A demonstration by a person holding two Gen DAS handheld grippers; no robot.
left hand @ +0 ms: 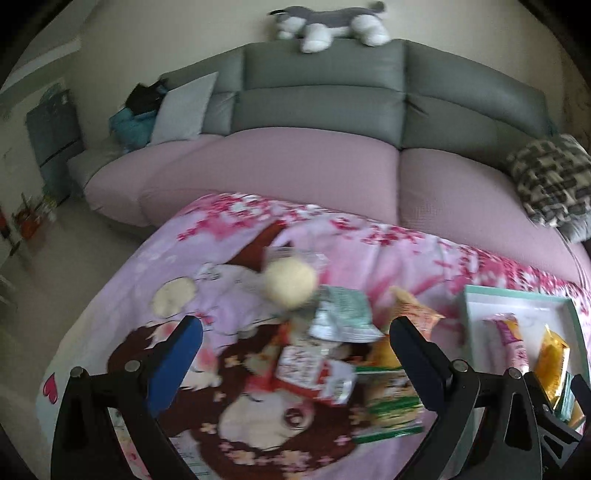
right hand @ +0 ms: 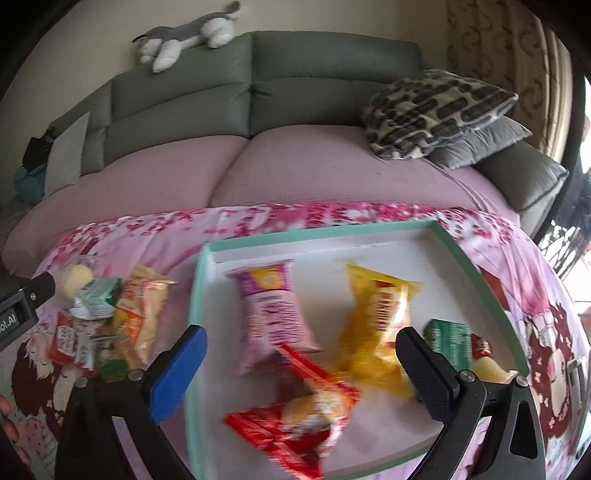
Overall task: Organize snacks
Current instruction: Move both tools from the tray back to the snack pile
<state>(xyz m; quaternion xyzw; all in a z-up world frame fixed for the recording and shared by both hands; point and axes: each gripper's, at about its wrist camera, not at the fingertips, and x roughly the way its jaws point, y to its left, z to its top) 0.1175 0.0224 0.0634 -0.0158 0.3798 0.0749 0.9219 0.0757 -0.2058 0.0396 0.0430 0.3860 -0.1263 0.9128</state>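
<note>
Left hand-held gripper (left hand: 295, 339) hovers with fingers spread wide, nothing between them, over the snack pile (left hand: 332, 354) on the pink cartoon-print cloth (left hand: 406, 254) covering the counter. The pile holds a round cream bun pack (left hand: 291, 282), a silver-green sachet (left hand: 341, 314), a red-white pack (left hand: 306, 369), a green-edged pack (left hand: 391, 406) and an orange pack (left hand: 415, 312).

Right hand-held gripper (right hand: 299, 354) is also spread apart and empty, above the mint-rimmed white tray (right hand: 199, 295). A red wrapped snack (right hand: 299, 413), blurred, sits below the fingers, inside the tray. Also in the tray: a pink pack (right hand: 273, 310), a yellow pack (right hand: 380, 317), a green box (right hand: 450, 339). The tray lies right of the pile, near it.

Behind: sofa (right hand: 295, 85) with plush dog (right hand: 184, 33) on top.
</note>
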